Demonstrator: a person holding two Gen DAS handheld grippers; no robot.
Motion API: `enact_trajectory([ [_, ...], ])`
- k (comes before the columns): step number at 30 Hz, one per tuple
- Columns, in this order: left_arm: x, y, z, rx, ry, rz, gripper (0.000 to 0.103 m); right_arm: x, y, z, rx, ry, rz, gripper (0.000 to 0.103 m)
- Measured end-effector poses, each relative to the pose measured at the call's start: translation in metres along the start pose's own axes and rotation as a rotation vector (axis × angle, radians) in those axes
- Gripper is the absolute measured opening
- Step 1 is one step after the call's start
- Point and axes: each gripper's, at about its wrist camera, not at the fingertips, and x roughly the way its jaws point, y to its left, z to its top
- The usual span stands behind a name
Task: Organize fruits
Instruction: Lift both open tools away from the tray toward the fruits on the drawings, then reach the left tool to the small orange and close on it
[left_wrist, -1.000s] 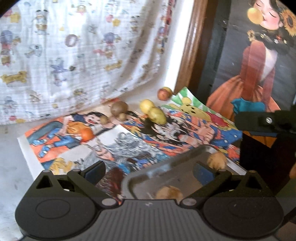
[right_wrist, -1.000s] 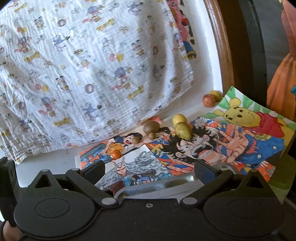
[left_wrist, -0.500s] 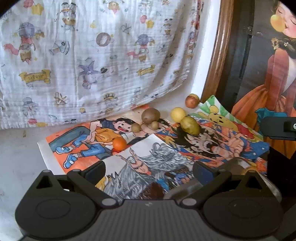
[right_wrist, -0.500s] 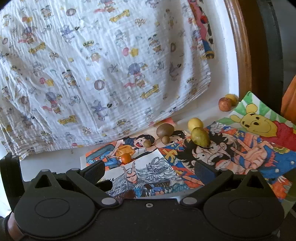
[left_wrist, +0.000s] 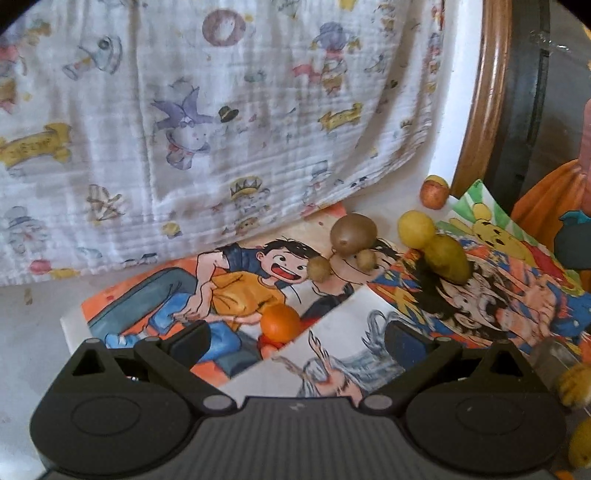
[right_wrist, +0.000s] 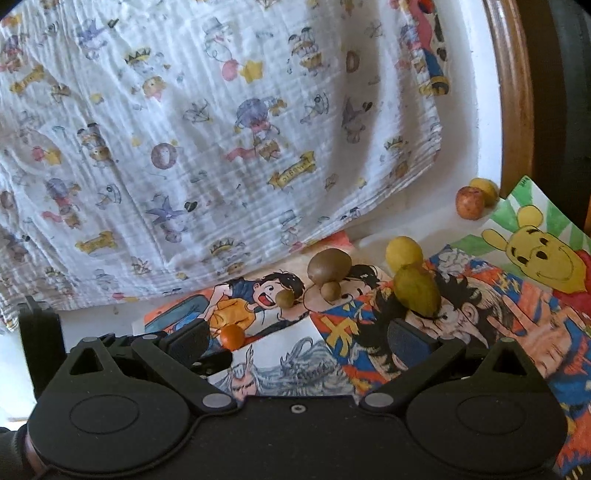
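Two grippers, left gripper (left_wrist: 297, 338) and right gripper (right_wrist: 299, 338), both gaping wide and empty over the cartoon posters (left_wrist: 369, 332). Patterned cloth (left_wrist: 221, 129) hangs behind. Green fruit (left_wrist: 448, 258) touches yellow fruit (left_wrist: 415, 228); brown kiwi (left_wrist: 352, 234) has two small brown fruits just beside it. Small orange (left_wrist: 279, 321) sits nearest the left gripper.

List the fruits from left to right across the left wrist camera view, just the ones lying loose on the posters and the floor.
Orange fruit → small brown fruit → large brown fruit → round yellow fruit → reddish fruit → green-yellow oval fruit.
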Motion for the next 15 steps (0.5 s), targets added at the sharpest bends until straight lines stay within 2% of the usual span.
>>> enact_trajectory([
  [8,0.029,0.0,0.007,0.008,0.023,0.005,0.101,0.029,0.003,0.02,-0.026,0.014,0.007,0.103],
  [15,0.051,0.003,0.009,0.004,0.054,0.023,0.09,0.055,0.001,0.026,-0.032,0.038,0.013,0.103],
])
